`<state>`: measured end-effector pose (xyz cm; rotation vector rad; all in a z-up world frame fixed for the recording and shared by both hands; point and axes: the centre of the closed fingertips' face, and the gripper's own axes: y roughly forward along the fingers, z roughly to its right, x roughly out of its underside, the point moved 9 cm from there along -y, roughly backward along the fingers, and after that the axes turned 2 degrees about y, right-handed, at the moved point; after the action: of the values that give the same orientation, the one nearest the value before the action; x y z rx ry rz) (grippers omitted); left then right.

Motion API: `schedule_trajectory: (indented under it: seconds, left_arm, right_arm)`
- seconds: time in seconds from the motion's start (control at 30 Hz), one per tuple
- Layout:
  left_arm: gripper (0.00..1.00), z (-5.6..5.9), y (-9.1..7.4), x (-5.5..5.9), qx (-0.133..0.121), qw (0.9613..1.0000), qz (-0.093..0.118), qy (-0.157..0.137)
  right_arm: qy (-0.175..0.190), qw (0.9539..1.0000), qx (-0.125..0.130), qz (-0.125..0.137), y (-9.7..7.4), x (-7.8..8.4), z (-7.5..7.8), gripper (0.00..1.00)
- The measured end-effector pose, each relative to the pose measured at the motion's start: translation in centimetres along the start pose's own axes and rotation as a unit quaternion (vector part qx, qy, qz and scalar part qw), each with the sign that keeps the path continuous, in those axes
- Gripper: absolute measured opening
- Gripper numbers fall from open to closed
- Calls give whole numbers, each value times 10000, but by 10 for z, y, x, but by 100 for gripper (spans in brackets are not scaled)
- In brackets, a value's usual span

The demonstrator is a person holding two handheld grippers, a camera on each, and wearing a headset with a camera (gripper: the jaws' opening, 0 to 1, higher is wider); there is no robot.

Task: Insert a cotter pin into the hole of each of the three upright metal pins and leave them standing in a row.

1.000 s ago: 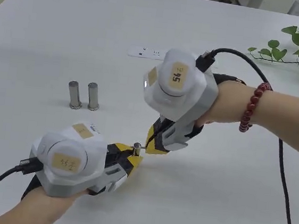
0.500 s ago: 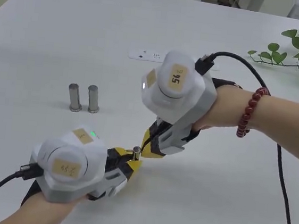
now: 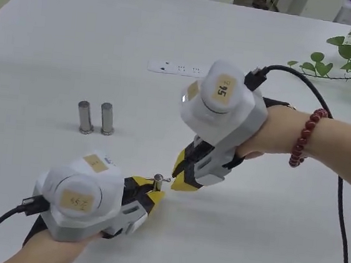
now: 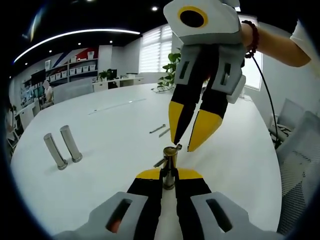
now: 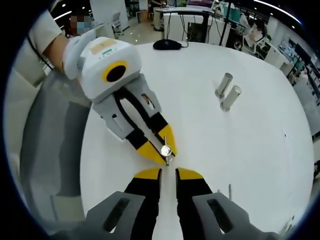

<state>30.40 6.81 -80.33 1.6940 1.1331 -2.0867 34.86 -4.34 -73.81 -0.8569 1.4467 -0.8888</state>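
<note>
My left gripper (image 3: pixel 152 189) has its jaws pinched on a metal pin (image 4: pixel 170 167), holding it upright low over the white surface (image 3: pixel 258 241). I cannot tell whether its foot touches. A cotter pin (image 4: pixel 159 162) crosses the held pin near its top, with the tail poking out on the side away from my right gripper (image 3: pixel 181 177). The right jaws stand a narrow gap apart, tips at the cotter pin's head, and I cannot tell whether they grip it.

Two standing pins (image 3: pixel 106 118) sit side by side, beyond the held pin to its left and well apart from it. Spare cotter pins (image 4: pixel 158 129) lie past the held pin. A power strip (image 3: pixel 179 68) lies farther back, short of the surface's far edge. To the right of the held pin the surface is bare.
</note>
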Motion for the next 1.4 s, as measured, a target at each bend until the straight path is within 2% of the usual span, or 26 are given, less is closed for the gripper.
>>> schedule_trajectory:
  seconds: [0.2, 1.0, 1.2, 1.27, 1.4]
  left_arm:
    - [7, 0, 0, 1, -5, 10000, 3, -1]
    - [7, 0, 1, 3, 14, 10000, -11, -2]
    - [8, 0, 1, 3, -10, 9999, -29, -98]
    - [8, 0, 1, 3, -24, 9999, -48, -119]
    - [18, 0, 1, 5, -9, 9999, -79, -149]
  right_arm:
    - [14, 9998, -36, 213, 1, -2, 2, 5]
    - [47, 9997, -38, 248, 5, -7, -1, 5]
    - [96, 9993, -53, 367, 7, -9, -3, 7]
    - [114, 9993, -39, 367, 7, -9, -4, 12]
    - [183, 9989, 36, 440, 7, -8, -2, 15]
